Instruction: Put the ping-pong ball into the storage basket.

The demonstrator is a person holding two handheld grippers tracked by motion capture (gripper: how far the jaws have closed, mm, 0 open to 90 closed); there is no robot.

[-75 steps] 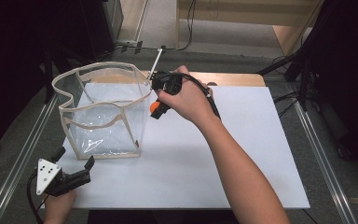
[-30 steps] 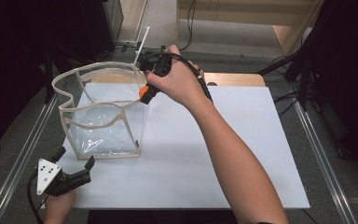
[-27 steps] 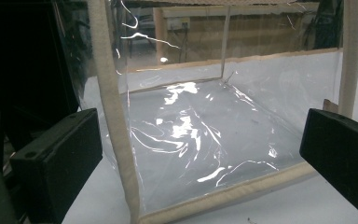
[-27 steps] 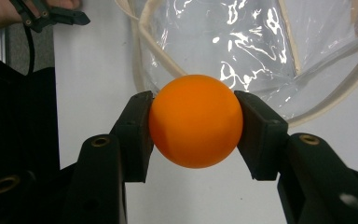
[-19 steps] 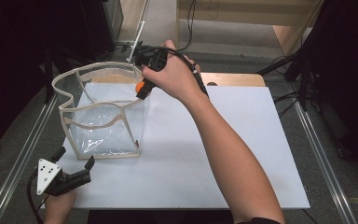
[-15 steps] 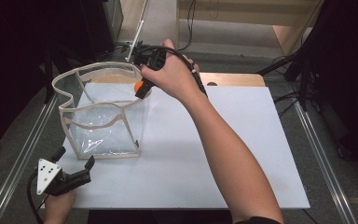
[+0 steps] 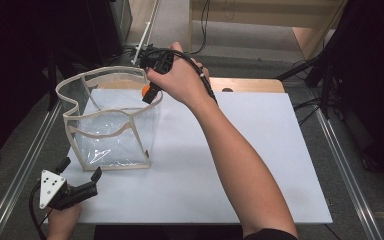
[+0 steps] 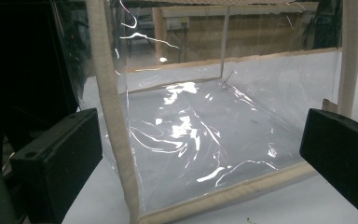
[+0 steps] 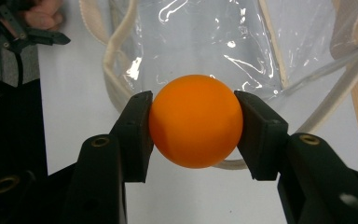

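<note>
Above clear bag (image 7: 111,125) rim: orange ball (image 9: 196,127) pinched btwn right gripper (image 9: 193,133) jaws, poised for drop-in; left gripper (image 7: 75,186) idle near bag's front, jaws spread.
</note>
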